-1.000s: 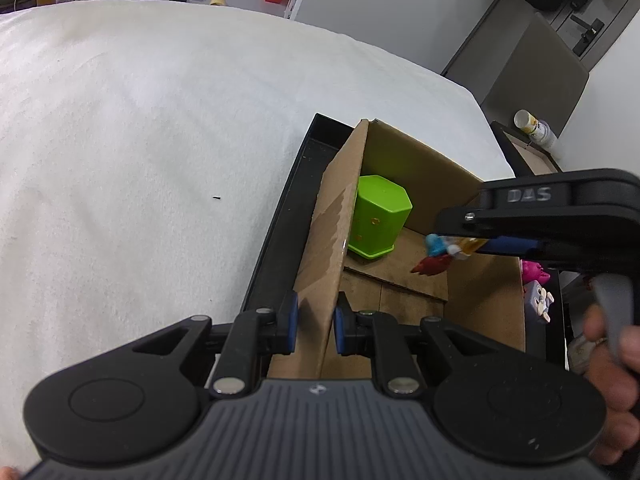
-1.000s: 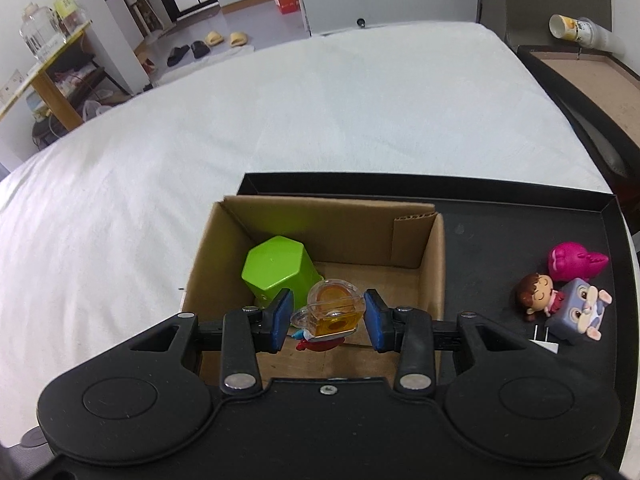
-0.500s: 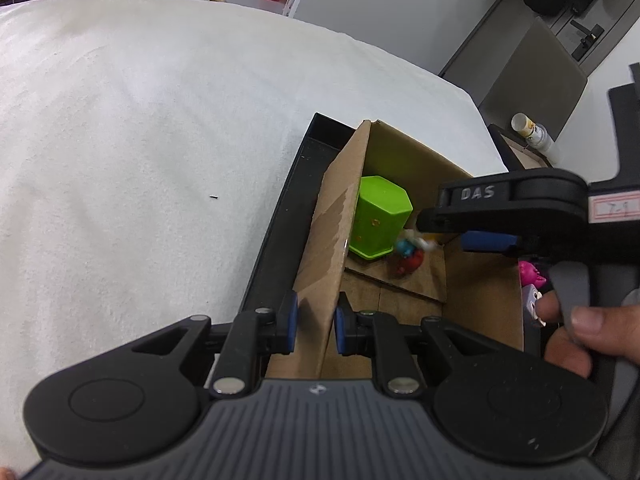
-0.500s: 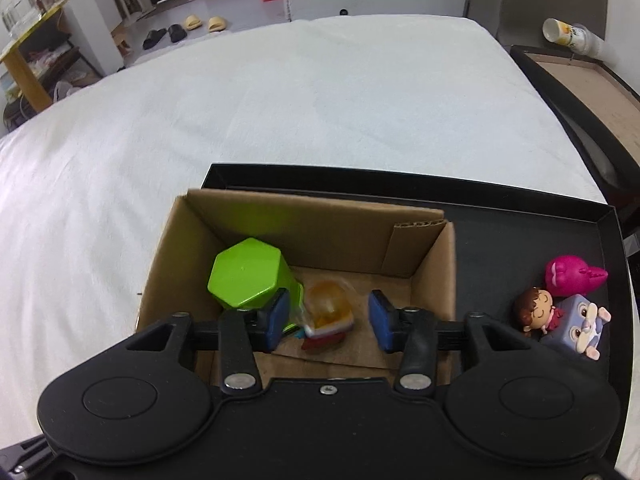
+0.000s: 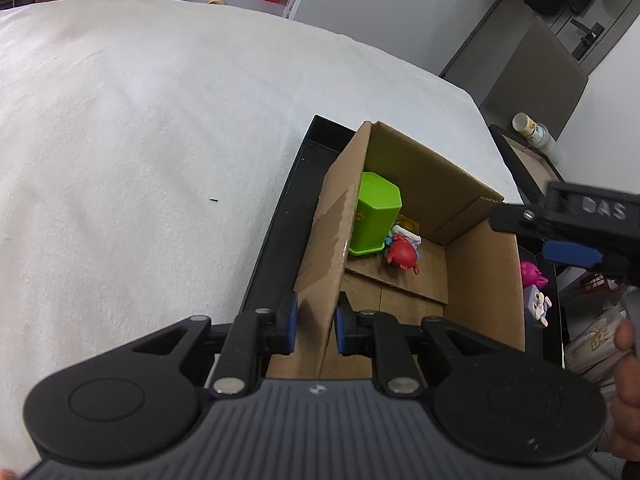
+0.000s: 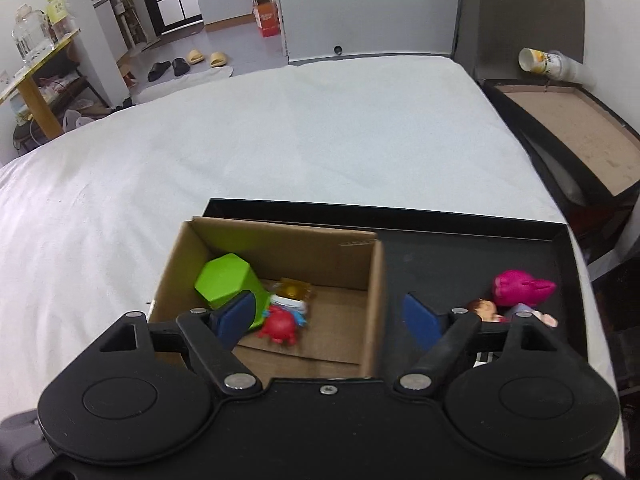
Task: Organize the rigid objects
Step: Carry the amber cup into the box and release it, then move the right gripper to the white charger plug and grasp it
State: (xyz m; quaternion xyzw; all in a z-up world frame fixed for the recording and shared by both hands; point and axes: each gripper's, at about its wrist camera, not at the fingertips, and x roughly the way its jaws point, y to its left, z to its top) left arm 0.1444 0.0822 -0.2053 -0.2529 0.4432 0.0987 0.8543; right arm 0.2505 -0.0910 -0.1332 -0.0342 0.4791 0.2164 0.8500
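A cardboard box (image 5: 476, 276) (image 6: 372, 292) stands in a black tray (image 5: 280, 224) (image 6: 460, 256). Inside lie a green hexagonal cup (image 5: 374, 212) (image 6: 226, 280) and a red crab toy with an amber dome (image 5: 402, 252) (image 6: 282, 322). My left gripper (image 5: 314, 326) is shut on the box's near-left wall. My right gripper (image 6: 330, 318) (image 5: 568, 250) is open and empty above the box's right wall. A pink toy (image 6: 520, 288) (image 5: 530, 274), a doll figure (image 6: 484, 308) and a blue cube figure (image 5: 538, 306) lie in the tray right of the box.
The tray rests on a white bedsheet (image 6: 280, 140) (image 5: 140, 160). A second black tray with a brown floor (image 6: 560, 120) and a paper cup (image 6: 544, 62) sit at the far right. My hand (image 5: 626, 400) holds the right gripper.
My right gripper has opened and let the crab toy drop into the box beside the green cup. It has since risen and moved right. My left gripper has kept its hold.
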